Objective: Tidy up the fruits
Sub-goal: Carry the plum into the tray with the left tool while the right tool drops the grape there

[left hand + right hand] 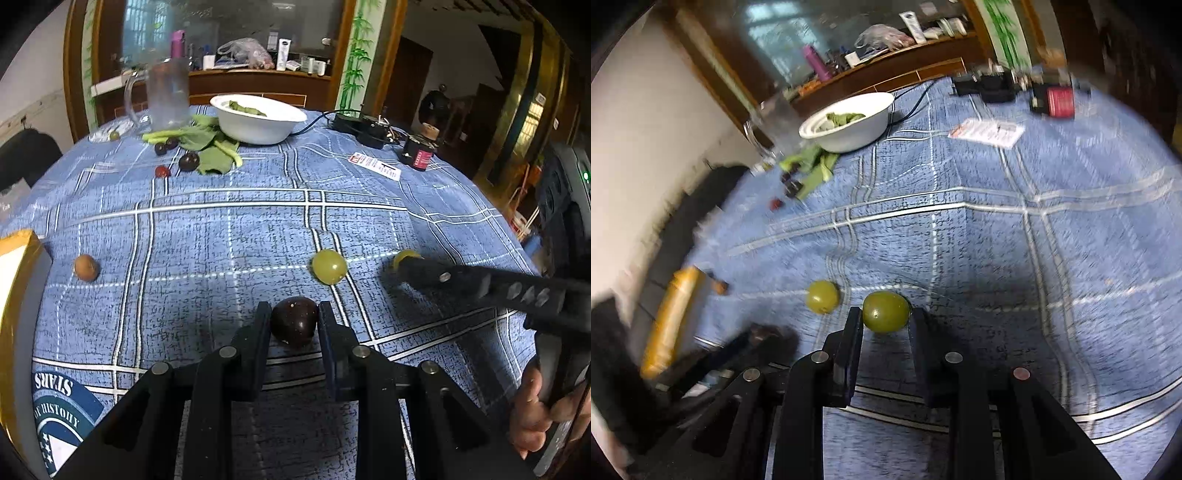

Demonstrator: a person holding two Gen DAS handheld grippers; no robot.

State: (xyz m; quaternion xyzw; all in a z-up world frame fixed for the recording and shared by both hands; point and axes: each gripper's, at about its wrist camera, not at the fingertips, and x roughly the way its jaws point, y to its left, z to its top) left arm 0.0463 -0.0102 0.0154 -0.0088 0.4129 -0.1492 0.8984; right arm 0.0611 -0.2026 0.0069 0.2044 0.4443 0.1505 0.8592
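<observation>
My left gripper is shut on a dark purple fruit low over the blue checked tablecloth. My right gripper is shut on a green fruit; in the left wrist view that fruit peeks out past the right gripper's black fingers. A second green fruit lies loose on the cloth between the two grippers. A small brown fruit rests at the left. Several dark fruits and a red one lie far back by the leaves.
A white bowl with greens stands at the back, green leaves and a clear jug beside it. A yellow-edged container sits at the left edge. A black adapter, a dark jar and a card lie back right.
</observation>
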